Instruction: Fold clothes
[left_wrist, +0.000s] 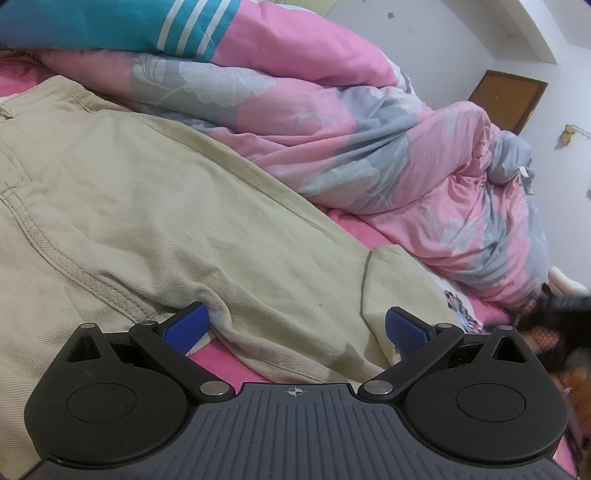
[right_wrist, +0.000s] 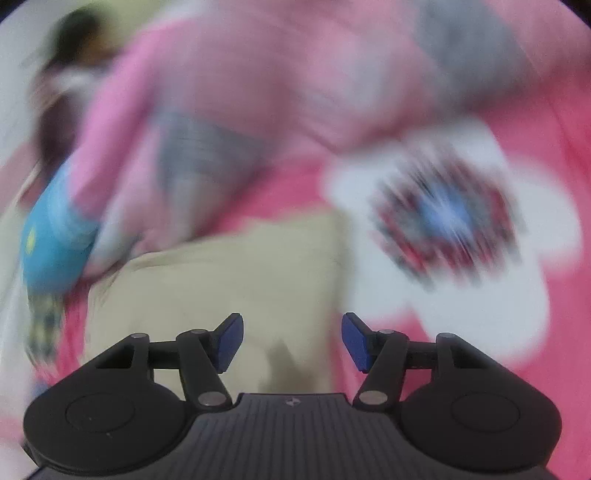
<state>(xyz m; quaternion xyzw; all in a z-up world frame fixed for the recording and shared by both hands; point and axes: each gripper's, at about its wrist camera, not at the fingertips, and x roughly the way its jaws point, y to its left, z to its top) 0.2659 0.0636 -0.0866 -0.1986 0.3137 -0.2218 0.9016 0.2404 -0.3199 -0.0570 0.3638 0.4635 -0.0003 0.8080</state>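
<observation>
Both the left gripper (left_wrist: 293, 328) and right gripper (right_wrist: 291, 341) gape empty over beige twill trousers (left_wrist: 155, 206); a blurred, hasty pinch low in frame could bunch layers.

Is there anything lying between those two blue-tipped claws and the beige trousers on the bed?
Nothing visible. The left gripper stands open right over the beige trousers, cloth between its pads. The right gripper is open above the trouser end; that view is blurred. The pink duvet lies beyond.
</observation>
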